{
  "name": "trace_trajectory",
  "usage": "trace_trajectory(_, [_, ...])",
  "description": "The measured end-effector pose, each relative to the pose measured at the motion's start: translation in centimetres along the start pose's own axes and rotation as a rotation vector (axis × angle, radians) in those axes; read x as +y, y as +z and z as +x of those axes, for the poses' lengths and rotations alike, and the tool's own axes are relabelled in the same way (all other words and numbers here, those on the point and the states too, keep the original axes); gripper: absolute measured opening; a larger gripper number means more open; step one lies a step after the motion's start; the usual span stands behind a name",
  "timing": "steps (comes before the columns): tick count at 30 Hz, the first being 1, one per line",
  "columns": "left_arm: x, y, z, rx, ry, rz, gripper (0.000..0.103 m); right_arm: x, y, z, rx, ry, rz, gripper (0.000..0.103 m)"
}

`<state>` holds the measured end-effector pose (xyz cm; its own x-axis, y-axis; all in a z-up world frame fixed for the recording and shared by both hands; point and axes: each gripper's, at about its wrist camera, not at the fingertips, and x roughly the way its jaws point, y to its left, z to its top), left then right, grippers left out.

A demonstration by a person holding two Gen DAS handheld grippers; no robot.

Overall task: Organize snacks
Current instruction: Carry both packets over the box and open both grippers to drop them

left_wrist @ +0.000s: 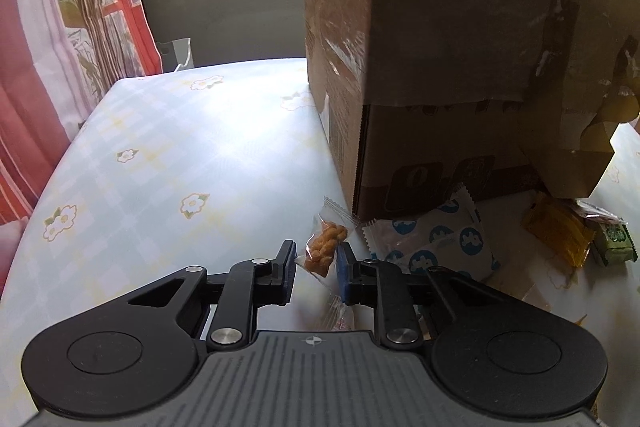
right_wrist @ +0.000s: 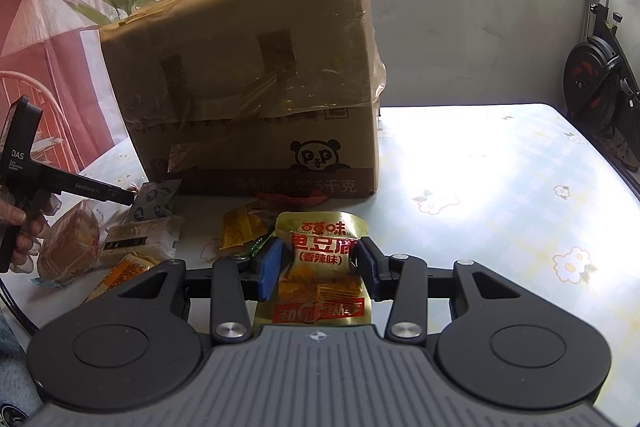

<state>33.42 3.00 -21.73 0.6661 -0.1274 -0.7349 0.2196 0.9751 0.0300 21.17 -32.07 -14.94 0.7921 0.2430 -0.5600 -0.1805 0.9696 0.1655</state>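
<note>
while the left gripper [left_wrist: 317,263] sat pinched in on a small clear packet of orange twisted snacks [left_wrist: 323,247], the packet lay on the table just off the near corner of the cardboard box [left_wrist: 460,47], its crimped top edge pointing at the box. the right gripper [right_wrist: 318,265] had its blue pads closed against the sides of a gold pouch [right_wrist: 322,267] with red chinese lettering, the pouch's top standing out past the fingertips.

the left wrist view alone showed two white packets with blue bear prints [left_wrist: 436,243] touching the box's base, and an amber wrapper [left_wrist: 560,233] beside a green one [left_wrist: 612,241] further right. the right wrist view alone showed the panda logo on the box face, a person's hand [right_wrist: 20,227] on the other gripper's handle at the left edge, a pile of wrapped pastries [right_wrist: 76,243] below it, and an exercise bike [right_wrist: 600,87] beyond the table's far right edge.

the flowered tablecloth [right_wrist: 500,187] lay bare to the right of the box, and open cloth ran left of the box to the rounded table edge by the curtain [left_wrist: 36,87].
</note>
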Motion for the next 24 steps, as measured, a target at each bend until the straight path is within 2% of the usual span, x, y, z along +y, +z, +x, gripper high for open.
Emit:
trace_trajectory(7, [1.1, 0.4, -4.0, -0.080, -0.013, -0.039, 0.023, 0.4, 0.9, -0.7, -0.042, 0.010, -0.017, 0.044])
trace_trajectory(10, [0.8, 1.2, -6.6, -0.151, -0.023, -0.038, 0.023, 0.7, 2.4, -1.2, -0.092, 0.024, -0.031, 0.044])
trace_trajectory(18, [-2.2, 6.9, -13.4, -0.387, -0.080, -0.007, 0.023, 2.4, 9.7, -2.6, -0.298, 0.095, -0.110, 0.044])
trace_trajectory(21, [-3.8, 9.6, -14.3, -0.434, -0.100, 0.018, 0.023, 3.3, 12.9, -2.1, -0.360, 0.109, -0.169, 0.044])
trace_trajectory(24, [-5.6, 12.1, -13.4, -0.454, -0.096, 0.054, 0.023, 4.1, 15.5, -0.4, -0.395, 0.099, -0.248, 0.044])
